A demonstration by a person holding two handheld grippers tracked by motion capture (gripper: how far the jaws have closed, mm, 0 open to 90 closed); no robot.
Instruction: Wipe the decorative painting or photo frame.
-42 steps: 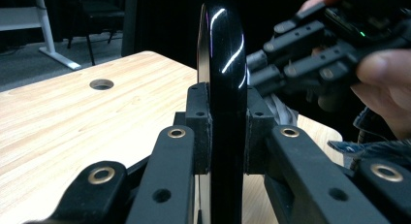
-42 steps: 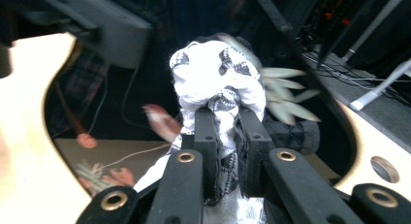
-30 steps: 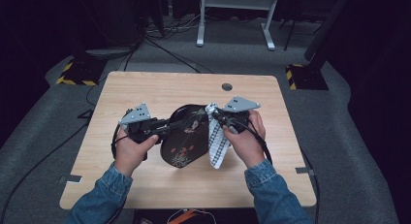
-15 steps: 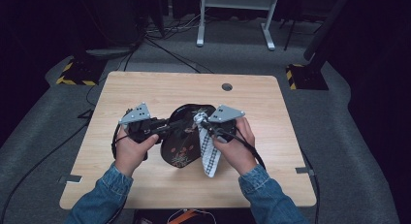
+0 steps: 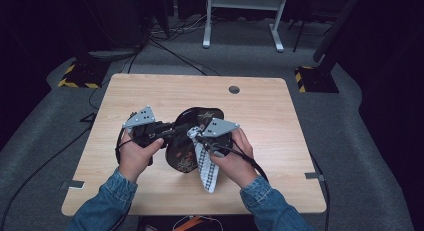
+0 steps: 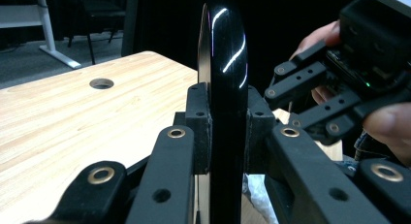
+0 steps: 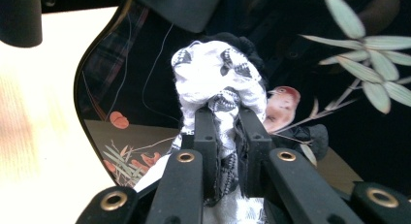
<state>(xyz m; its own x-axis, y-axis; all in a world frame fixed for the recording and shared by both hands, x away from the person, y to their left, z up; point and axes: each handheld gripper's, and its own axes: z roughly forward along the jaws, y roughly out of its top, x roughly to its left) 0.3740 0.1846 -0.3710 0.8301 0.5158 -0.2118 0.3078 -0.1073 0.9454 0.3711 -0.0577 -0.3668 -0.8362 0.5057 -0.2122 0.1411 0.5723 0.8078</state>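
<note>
Right gripper (image 5: 196,136) with white patterned cloth (image 5: 205,163) moving leftward onto black lacquered tray (image 5: 186,156) since earlier frame, jaws clamping cloth. Left gripper (image 5: 172,131) clamping tray rim, tilting it over table (image 5: 280,141). Risk: wiping pressure twisting tray loose.

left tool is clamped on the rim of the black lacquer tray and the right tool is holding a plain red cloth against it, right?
Not quite: the cloth is white with a black pattern, not plain red, as the right gripper view shows. The rest stands: the left tool is clamped on the rim of the black lacquer tray, and the right tool holds the cloth against it.
</note>
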